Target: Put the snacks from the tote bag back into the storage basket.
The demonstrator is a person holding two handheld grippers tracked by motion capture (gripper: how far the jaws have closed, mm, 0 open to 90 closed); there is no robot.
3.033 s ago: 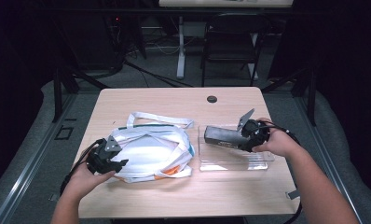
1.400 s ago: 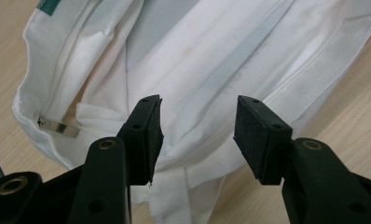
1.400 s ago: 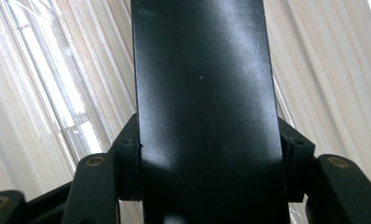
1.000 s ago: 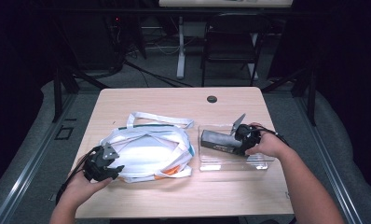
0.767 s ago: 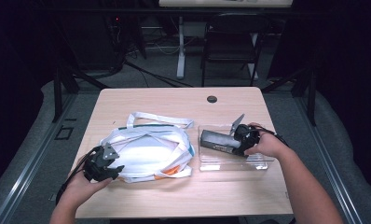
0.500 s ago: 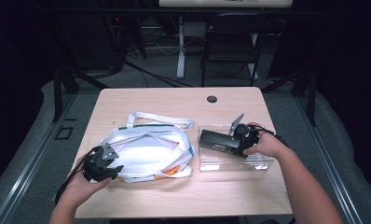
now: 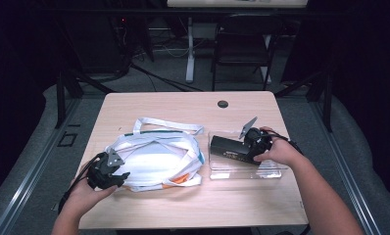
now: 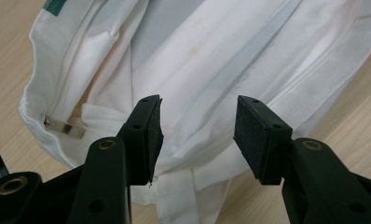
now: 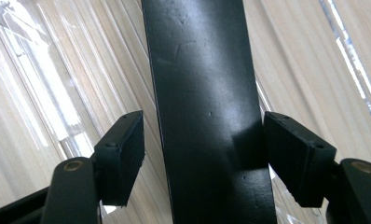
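Observation:
A white tote bag lies on the left half of the wooden table. My left gripper sits at the bag's near left corner, its jaws open over the folded cloth and straps. At the right a long black box lies in a clear ribbed plastic tray. My right gripper straddles the end of the black box. Its jaws have just been opening and stand open; the pads are off the box's sides, with the tray underneath.
A small dark round cap sits in the tabletop near the far edge. A dark chair and a desk leg stand beyond the table. One bag handle loops out toward the far side.
The right hand shifted the black box slightly left and down into the clear tray, where it stays. The left hand and the bag have not moved.

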